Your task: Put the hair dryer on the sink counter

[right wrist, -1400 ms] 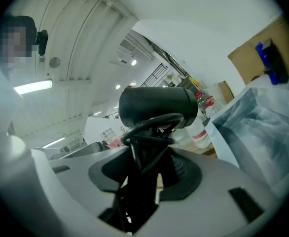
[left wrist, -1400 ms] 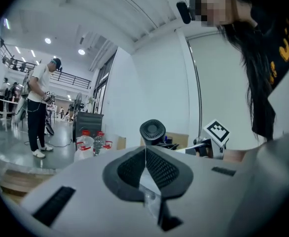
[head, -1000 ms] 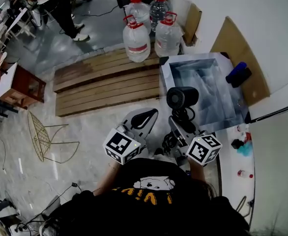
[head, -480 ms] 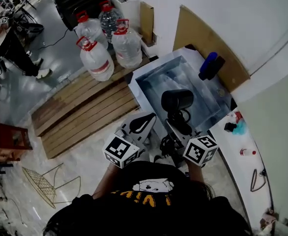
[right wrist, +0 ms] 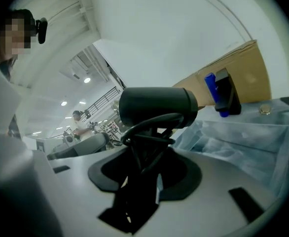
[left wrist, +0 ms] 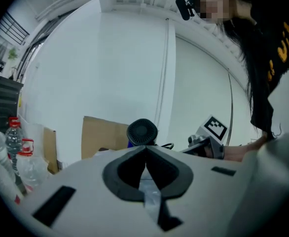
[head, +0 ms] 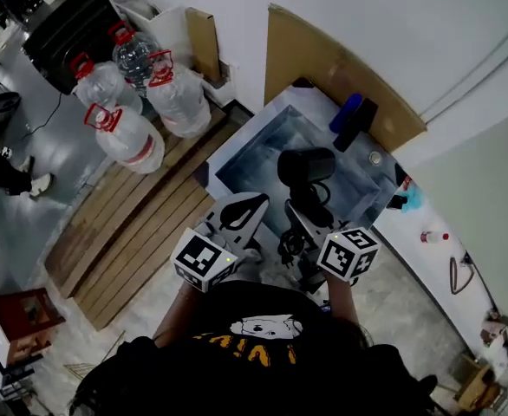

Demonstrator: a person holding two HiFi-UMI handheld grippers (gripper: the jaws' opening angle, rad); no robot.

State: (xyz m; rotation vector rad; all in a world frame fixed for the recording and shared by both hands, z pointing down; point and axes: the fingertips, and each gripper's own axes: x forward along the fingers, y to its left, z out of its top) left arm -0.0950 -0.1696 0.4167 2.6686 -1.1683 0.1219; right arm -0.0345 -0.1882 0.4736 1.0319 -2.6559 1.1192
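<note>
A black hair dryer (head: 306, 166) stands upright, with its handle and wound cord between the jaws of my right gripper (head: 303, 217), which is shut on it. It hangs above the plastic-lined sink basin (head: 252, 159). In the right gripper view the hair dryer (right wrist: 157, 105) fills the middle, its handle pinched in the right gripper (right wrist: 143, 168). The white sink counter (head: 427, 263) runs along the right. My left gripper (head: 244, 209) is beside the dryer on the left. In the left gripper view the left gripper (left wrist: 145, 150) is shut on nothing, and the dryer's rear grille (left wrist: 142, 132) shows past it.
A blue and black object (head: 351, 118) rests at the sink's far edge, before a cardboard sheet (head: 341, 63). Small items (head: 410, 199) lie on the counter. Three water bottles (head: 126, 139) and a wooden pallet (head: 120, 232) are on the floor at left.
The view has swung round so the sink and counter sit closer and more central. The dryer has gone from the basin's left edge to over its middle, still in the right gripper.
</note>
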